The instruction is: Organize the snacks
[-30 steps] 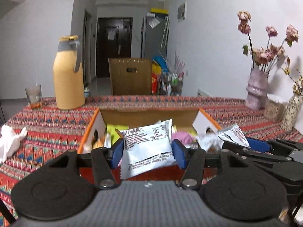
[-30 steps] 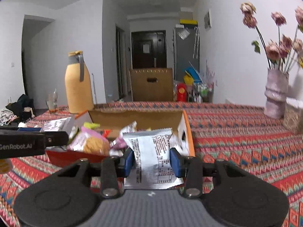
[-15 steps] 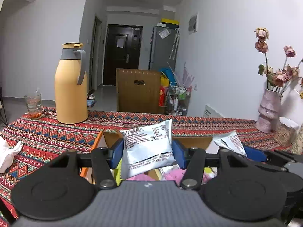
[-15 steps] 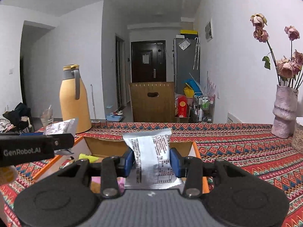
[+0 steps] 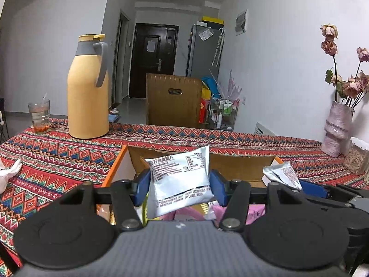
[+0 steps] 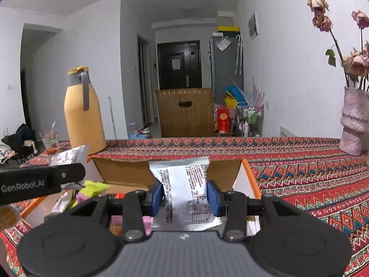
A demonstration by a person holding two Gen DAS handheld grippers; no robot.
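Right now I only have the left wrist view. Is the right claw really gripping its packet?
Observer: Yes. In the right wrist view the right claw has both blue pads pressed against the sides of a silver packet, which is held upright over the box.
Operator: How is that side of the box? The claw blocks it for me.
Observer: The right wall stands upright, white inside with an orange edge, just right of the packet.
Operator: Anything past the table's left end?
Observer: A heap of dark clothes sits there, off the table.
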